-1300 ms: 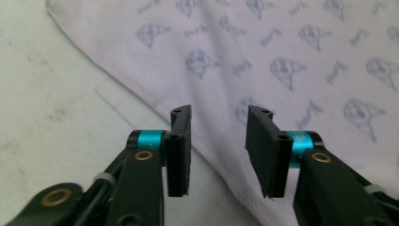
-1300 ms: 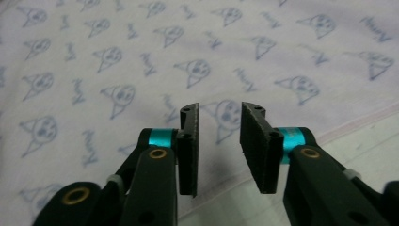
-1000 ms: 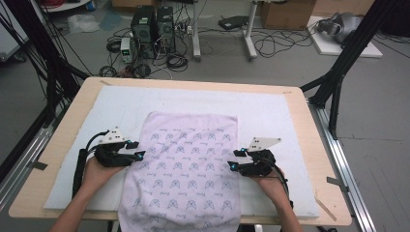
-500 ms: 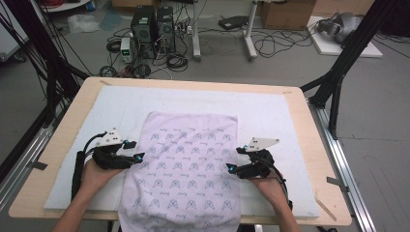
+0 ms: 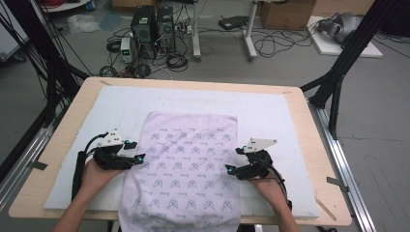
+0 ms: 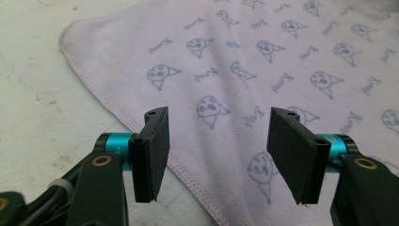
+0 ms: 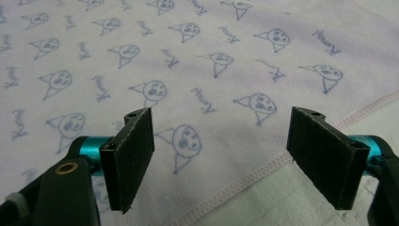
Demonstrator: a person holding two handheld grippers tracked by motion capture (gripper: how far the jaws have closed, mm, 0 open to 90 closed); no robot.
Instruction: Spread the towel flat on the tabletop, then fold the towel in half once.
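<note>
Left gripper view showed the left gripper (image 6: 214, 155) released, its two black jaws standing apart with nothing pressed between them; they had just been opening, and the stitched left hem of the pale lilac cloth printed with small blue cat faces and script (image 6: 282, 70) ran diagonally under the gap. The cloth lay flat beneath and beyond the jaws, with bare white padded mat (image 6: 42, 117) to the left of the hem. In the right gripper view the right gripper (image 7: 221, 155) was likewise released, its jaws wide after just opening, nothing gripped, the cloth's hemmed right edge passing below them and white mat showing at the lower right. From the high view the left gripper (image 5: 138, 158) sat at the cloth's left edge and the right gripper (image 5: 231, 169) at its right edge, each held in a hand entering from the bottom. The cloth was spread across the middle of the mat, its near end hanging over the front edge of the light wooden table (image 5: 319, 145). Beyond the table, black computer towers (image 5: 152, 26) and loose cables lay on the grey floor.
</note>
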